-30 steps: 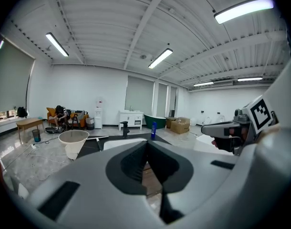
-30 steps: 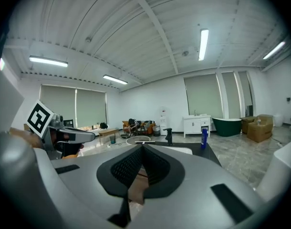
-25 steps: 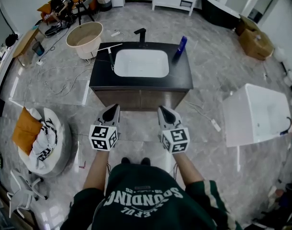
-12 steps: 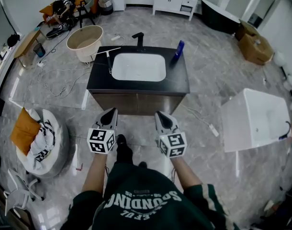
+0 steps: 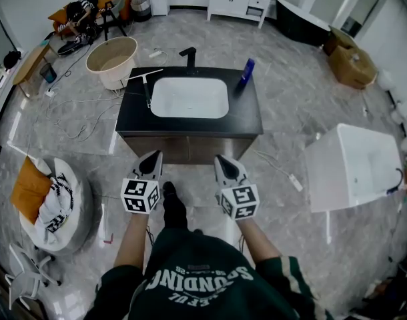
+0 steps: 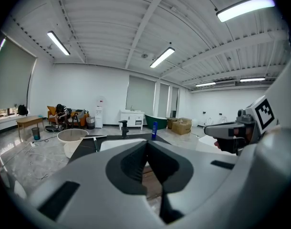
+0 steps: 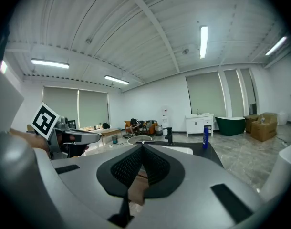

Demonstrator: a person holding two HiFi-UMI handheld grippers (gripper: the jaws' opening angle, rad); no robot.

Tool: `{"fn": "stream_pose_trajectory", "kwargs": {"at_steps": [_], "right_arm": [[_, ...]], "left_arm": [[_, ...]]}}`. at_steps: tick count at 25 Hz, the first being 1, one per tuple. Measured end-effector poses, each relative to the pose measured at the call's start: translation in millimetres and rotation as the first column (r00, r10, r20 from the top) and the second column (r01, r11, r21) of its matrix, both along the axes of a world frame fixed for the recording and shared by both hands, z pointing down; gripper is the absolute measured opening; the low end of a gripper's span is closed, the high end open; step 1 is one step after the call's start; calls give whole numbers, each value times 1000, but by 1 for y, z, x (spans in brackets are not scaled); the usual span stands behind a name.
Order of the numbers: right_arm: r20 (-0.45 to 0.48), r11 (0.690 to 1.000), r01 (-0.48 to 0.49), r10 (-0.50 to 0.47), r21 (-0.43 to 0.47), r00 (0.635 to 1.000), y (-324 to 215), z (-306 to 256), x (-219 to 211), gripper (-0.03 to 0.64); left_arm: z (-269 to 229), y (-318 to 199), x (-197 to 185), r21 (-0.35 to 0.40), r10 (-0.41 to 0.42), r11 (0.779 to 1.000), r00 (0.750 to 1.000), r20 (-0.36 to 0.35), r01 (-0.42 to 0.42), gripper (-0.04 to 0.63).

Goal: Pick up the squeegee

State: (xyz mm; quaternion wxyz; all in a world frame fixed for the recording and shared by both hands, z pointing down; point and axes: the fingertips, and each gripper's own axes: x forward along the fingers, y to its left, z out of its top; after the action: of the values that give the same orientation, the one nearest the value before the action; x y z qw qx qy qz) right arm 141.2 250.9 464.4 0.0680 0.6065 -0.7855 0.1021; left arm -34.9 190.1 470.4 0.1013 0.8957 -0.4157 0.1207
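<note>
Black vanity countertop (image 5: pixel 247 115) carries one squeegee (image 5: pixel 147 89) left of its white basin (image 5: pixel 190 97), one faucet (image 5: pixel 189 57), one blue bottle (image 5: pixel 247 71); before it two grippers, left gripper (image 5: pixel 155 156) and right gripper (image 5: pixel 221 159), jaws pressed together, empty
</note>
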Motion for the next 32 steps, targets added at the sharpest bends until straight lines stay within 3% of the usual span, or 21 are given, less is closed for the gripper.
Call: {"fn": "stream_pose_trajectory", "kwargs": {"at_steps": [9, 22, 32], "right_arm": [[-8, 1000, 17, -17, -20, 1000, -65, 10, -15, 2], [-1, 999, 2, -2, -51, 1000, -225, 9, -37, 2], [1, 997, 14, -14, -79, 1000, -326, -2, -83, 2]], "left_arm": [[10, -63, -11, -2, -8, 1000, 1000, -1, 8, 3], [11, -222, -31, -30, 14, 999, 1000, 17, -13, 3], [18, -324, -66, -73, 32, 997, 999, 18, -31, 3]]}}
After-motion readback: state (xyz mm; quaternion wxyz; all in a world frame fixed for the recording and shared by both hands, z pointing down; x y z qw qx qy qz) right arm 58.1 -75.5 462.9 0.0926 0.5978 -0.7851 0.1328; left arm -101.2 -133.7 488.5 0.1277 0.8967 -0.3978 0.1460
